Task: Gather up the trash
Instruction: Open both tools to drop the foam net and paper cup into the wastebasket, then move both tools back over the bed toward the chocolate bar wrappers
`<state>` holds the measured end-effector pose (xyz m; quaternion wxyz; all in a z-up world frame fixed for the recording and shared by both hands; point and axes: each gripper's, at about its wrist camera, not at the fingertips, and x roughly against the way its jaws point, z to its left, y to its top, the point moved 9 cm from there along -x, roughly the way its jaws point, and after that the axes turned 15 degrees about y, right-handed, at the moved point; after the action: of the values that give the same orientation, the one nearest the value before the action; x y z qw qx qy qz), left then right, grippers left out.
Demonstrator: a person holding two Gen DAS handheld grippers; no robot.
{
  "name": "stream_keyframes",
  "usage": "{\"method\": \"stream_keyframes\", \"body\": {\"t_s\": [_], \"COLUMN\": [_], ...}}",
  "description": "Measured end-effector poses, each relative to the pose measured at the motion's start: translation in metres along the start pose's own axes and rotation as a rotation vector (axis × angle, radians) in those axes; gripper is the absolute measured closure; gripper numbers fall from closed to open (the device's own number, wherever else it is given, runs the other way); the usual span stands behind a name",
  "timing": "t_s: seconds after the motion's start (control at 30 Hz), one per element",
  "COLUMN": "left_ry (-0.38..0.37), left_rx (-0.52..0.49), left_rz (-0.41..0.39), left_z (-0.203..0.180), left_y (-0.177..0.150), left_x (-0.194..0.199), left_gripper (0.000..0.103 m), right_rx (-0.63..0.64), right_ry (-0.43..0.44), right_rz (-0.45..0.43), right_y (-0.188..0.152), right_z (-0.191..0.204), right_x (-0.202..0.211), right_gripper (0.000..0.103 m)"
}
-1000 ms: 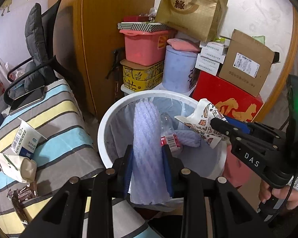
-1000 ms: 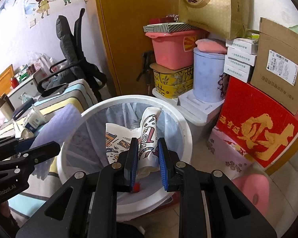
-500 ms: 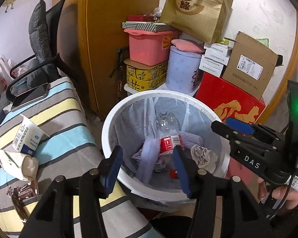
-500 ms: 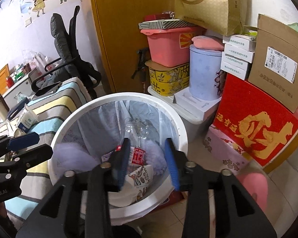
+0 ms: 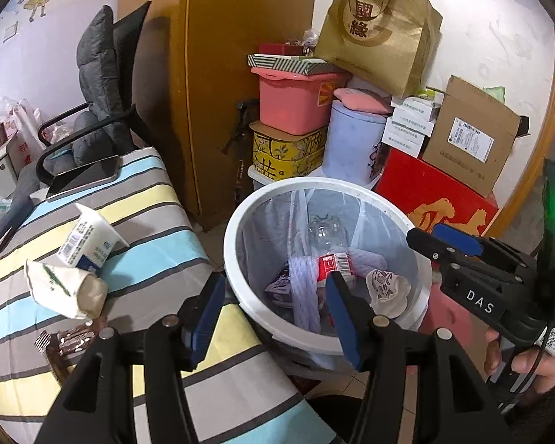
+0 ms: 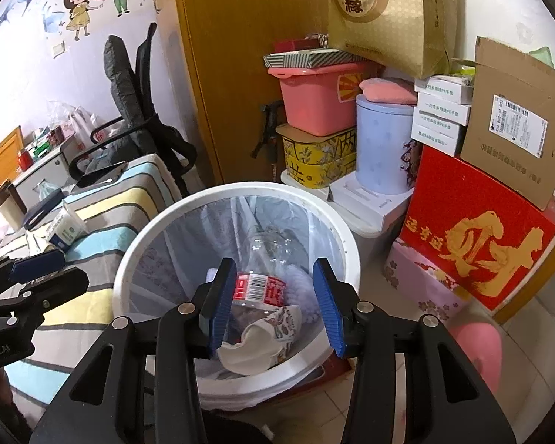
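My left gripper (image 5: 275, 305) hangs over the near rim of the white bin (image 5: 240, 222); its jaws have just been opening and stand apart with nothing between them. My right gripper (image 6: 270, 303) is likewise spread and empty above the bin, its jaws also having just parted. Inside the bin lie the lavender foam sleeve (image 5: 303, 292), the patterned paper cup (image 6: 266, 336) and a clear bottle with a red label (image 6: 259, 288). At ten o'clock from the bin, on the striped bedcover (image 5: 148, 259), a milk carton (image 5: 88, 244) and a crumpled cup (image 5: 63, 288) lie side by side.
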<state>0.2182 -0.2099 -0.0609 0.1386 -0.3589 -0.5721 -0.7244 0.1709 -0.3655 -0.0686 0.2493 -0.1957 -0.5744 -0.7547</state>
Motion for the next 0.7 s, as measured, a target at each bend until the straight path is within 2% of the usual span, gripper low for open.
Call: {"method": "stream_keyframes", "body": {"t_s": [0.17, 0.27, 0.7], "left_ry": [0.018, 0.04, 0.137], "left_rx": [0.016, 0.029, 0.1], "left_rz": [-0.014, -0.024, -0.042], "left_z": [0.012, 0.023, 0.079], "left_y": [-0.003, -0.006, -0.027], "left_x": [0.009, 0.015, 0.036], "left_gripper": [0.044, 0.043, 0.041], "right_rx": [0.013, 0.023, 0.073], "right_ry": [0.011, 0.023, 0.081], "right_rz": [-0.013, -0.022, -0.03], "right_y": [0.001, 0.001, -0.002], "right_z": [0.01, 0.018, 0.062], "right_x": [0.004, 0.006, 0.004], "right_gripper": [0.056, 0.048, 0.048]}}
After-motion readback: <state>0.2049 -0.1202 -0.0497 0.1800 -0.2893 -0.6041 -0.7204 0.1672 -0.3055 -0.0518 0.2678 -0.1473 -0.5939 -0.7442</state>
